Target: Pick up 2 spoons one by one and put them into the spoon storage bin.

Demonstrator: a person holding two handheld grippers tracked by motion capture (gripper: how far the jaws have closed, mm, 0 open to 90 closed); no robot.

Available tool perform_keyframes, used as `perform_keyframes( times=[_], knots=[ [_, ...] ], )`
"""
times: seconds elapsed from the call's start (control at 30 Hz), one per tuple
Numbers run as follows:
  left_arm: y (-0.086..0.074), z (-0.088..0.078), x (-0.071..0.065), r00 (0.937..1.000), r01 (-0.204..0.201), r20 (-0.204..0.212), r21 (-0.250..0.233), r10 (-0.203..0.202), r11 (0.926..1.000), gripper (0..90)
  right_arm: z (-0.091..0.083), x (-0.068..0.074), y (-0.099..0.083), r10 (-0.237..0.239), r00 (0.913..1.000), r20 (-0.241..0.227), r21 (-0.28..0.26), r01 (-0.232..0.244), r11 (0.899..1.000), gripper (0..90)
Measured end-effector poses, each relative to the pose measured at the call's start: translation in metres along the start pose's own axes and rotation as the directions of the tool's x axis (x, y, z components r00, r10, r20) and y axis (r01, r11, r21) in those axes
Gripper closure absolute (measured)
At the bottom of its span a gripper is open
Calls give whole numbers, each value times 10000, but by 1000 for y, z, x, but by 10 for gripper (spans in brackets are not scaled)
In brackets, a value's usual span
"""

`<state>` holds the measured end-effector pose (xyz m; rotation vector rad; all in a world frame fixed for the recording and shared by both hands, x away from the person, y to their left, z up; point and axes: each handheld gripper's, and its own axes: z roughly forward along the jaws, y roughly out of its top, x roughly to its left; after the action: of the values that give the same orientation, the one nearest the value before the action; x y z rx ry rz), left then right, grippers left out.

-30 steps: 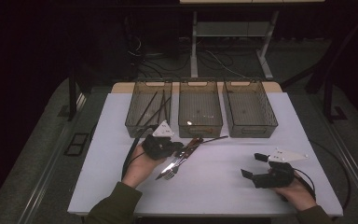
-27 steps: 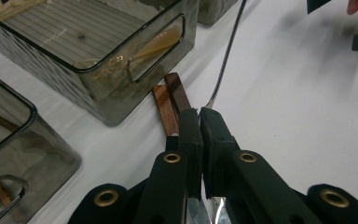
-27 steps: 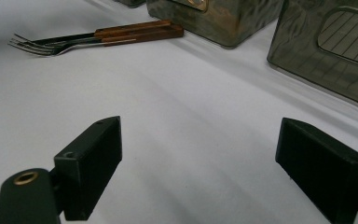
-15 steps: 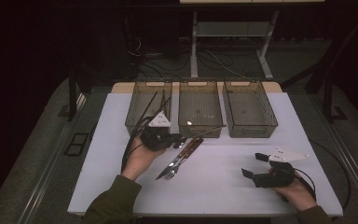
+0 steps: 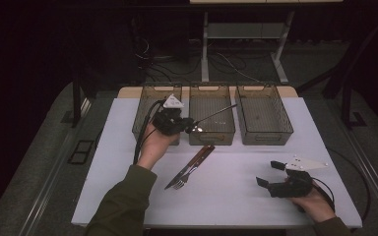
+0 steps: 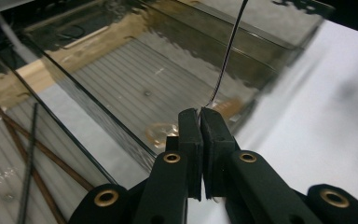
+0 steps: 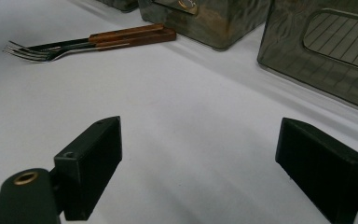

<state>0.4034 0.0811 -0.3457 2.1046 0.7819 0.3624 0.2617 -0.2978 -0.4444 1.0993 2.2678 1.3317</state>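
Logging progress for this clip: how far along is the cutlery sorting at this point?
Done: chopsticks lie in the left bin. In hand: the left gripper is shut on a thin metal utensil, held over the middle bin. Left: two wooden-handled forks on the table; the right gripper is open, and the right bin looks empty.

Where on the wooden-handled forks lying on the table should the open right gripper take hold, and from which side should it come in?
Probably the wooden handles, not the tines: they are thicker, straight and easier to pinch. The forks lie flat and slanted on the table, so the right gripper would best come down from above, jaws set across the handles, which lie side by side.
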Motion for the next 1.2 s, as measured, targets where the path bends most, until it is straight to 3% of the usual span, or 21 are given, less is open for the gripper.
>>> perform_keyframes(
  times=[0.13, 0.2, 0.33, 0.4, 0.6, 0.8, 1.07, 1.13, 1.2],
  knots=[
    [9, 11, 8, 9983, 205, -543, 211, -194, 9996, 885, 0, 0, 0, -3, 10000, -5, -17, 3, 10000, 138],
    [12, 17, 12, 9964, 485, -698, 126, -476, 9987, 885, 0, 0, 0, -7, 10000, 2, -42, 7, 10000, 138],
    [16, 30, 18, 9892, 895, -1189, 270, -857, 9956, 885, 0, -1, 0, 17, 10000, -6, -55, -17, 10000, 138],
    [17, 35, 18, 9857, 913, -1464, 438, -840, 9949, 884, -1, -1, 0, 30, 10000, -10, -64, -30, 10000, 138],
    [18, 53, 16, 9752, 1320, -1886, 776, -1155, 9882, 884, -2, -2, 0, 20, 10000, -27, -65, -20, 10000, 138],
    [18, 62, 11, 9726, 1332, -2050, 1035, -1099, 9857, 884, -2, -3, 0, 23, 10000, -31, -110, -23, 9999, 138],
    [13, 71, 10, 9781, 1319, -1792, 1414, -1057, 9811, 875, -3, -3, 0, 38, 10000, -35, -139, -39, 9999, 138],
    [13, 71, 10, 9798, 1112, -1812, 1408, -848, 9838, 818, -3, -3, 0, 39, 10000, -33, -140, -40, 9999, 138],
    [14, 70, 10, 9796, 1132, -1799, 1276, -893, 9853, 764, -3, -3, 0, 38, 10000, -29, -142, -38, 9999, 138]
  ],
)
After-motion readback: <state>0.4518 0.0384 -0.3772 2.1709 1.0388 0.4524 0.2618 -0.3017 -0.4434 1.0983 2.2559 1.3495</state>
